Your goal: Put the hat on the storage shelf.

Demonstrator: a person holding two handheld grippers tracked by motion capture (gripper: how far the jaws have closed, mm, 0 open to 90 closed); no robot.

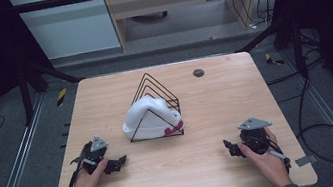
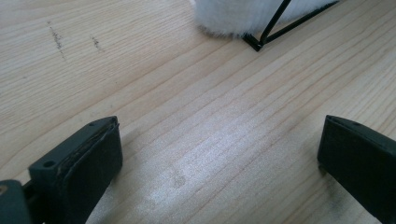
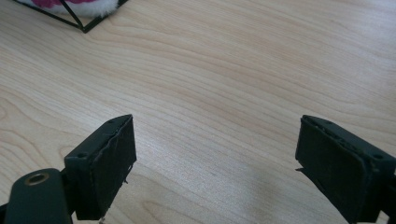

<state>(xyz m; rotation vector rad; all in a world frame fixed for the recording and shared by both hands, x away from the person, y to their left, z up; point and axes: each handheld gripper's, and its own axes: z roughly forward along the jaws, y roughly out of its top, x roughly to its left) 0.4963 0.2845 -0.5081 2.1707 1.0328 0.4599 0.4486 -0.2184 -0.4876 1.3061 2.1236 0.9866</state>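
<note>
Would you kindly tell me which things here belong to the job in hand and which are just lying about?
In the job:
- white plush toy, lodged in the rack
- black wire rack, mid-table
- left gripper, jaws open, empty
- right gripper, jaws open, empty

Lying about:
- dark round disc set in the table's far side
- cables on the floor, right of the table

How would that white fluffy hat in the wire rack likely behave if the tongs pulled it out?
The white hat looks soft and fuzzy, so it would probably sag and fold once lifted. It slumps between the wires of the black rack, so it may snag. The rack is thin wire, likely light, and might drag or tip along with it.
</note>
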